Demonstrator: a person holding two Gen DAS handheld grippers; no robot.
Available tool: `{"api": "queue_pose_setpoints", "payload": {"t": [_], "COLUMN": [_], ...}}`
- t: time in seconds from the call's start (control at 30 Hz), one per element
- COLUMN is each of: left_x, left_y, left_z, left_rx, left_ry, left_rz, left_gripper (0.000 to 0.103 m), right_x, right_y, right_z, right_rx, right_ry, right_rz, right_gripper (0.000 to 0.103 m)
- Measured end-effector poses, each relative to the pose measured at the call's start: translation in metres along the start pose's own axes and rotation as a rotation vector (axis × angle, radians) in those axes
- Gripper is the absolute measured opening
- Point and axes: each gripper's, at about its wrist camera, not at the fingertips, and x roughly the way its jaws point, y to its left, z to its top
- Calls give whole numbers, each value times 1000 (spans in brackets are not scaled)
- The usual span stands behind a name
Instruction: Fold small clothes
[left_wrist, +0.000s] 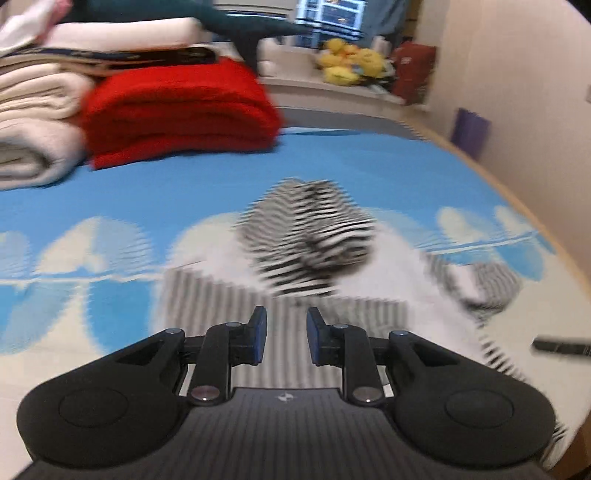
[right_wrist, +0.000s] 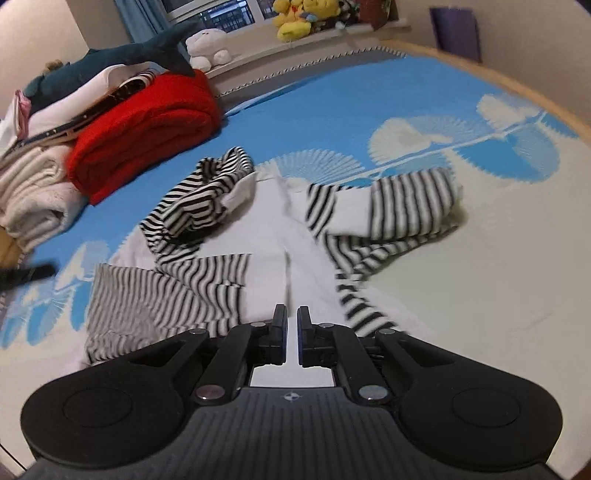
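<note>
Your left claw (left_wrist: 287, 334) is open a little, with nothing in it. Your right claw (right_wrist: 292, 334) is closed, and no cloth shows between its tips. The striped top (right_wrist: 229, 236) lies crumpled on the blue bed (right_wrist: 314, 110) just past both claws. A red blanket (right_wrist: 147, 129) sits folded further back.

A black-and-white striped garment (right_wrist: 207, 236) with white panels lies rumpled, partly folded, sleeves bunched.
</note>
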Motion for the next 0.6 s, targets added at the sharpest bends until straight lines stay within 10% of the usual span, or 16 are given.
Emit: {"api": "queue_pose_setpoints", "payload": {"t": [0.17, 0.33, 0.6], "left_x": [13, 27, 34], "left_y": [73, 92, 93], "left_z": [-31, -26, -18], "left_rx": [-155, -144, -149], "left_ry": [113, 87, 94], "left_rz": [88, 165, 137], "left_gripper": [22, 22, 23], "right_x": [47, 107, 175], "right_y": [8, 7, 24], "right_z": [20, 29, 15], "right_rx": [26, 100, 15], "right_ry": [20, 93, 246], "right_rz": [65, -19, -151], "right_gripper": [6, 41, 37]}}
